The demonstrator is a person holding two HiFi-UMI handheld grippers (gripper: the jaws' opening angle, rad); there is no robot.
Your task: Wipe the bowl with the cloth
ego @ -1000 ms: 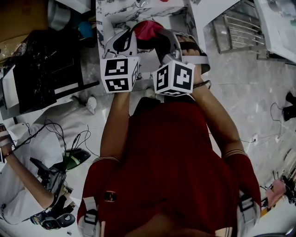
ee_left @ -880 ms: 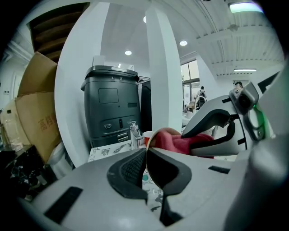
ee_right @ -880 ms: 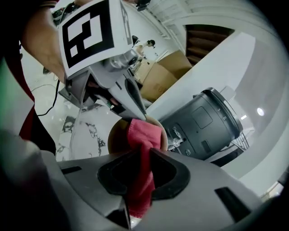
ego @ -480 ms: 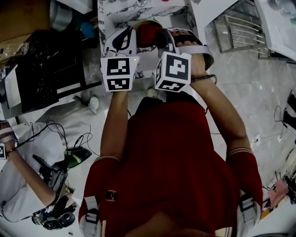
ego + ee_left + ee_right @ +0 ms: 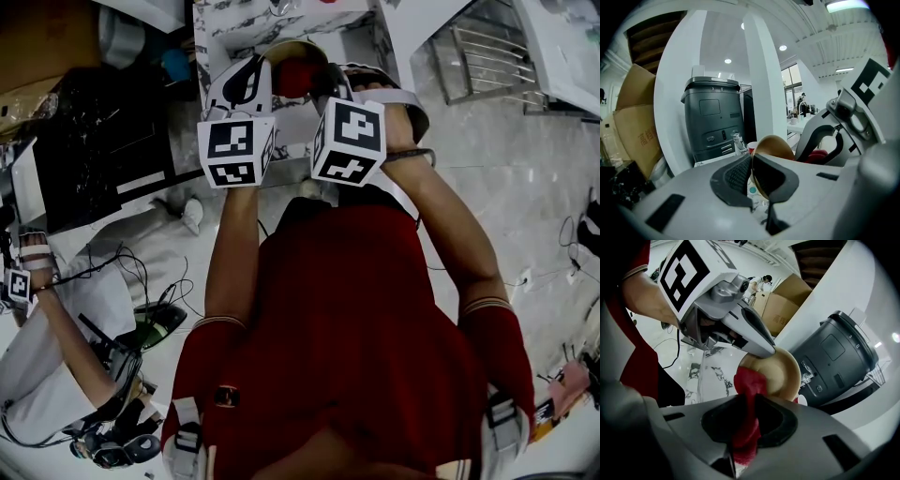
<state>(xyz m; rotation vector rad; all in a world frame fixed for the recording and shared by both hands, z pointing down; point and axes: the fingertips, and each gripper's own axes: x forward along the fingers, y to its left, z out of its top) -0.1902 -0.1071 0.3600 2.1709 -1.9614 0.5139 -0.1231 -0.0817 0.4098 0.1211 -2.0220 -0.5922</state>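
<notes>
We hold bowl (image 5: 780, 369) raised, tilted, its rim clamped in left gripper (image 5: 752, 180), jaws narrow. Right gripper (image 5: 745, 425) pinches red cloth (image 5: 749, 380), wad touching bowl's inside. We judge best: steady rim grip, circular sweeps, light pressure so bowl doesn't twist out.

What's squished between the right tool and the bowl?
The red cloth. The right tool pinches it, and its bunched end sits against the inside of the bowl. The right gripper view shows this best.

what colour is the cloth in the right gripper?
Red cloth; shows best in the right gripper view, against the tan bowl.
</notes>
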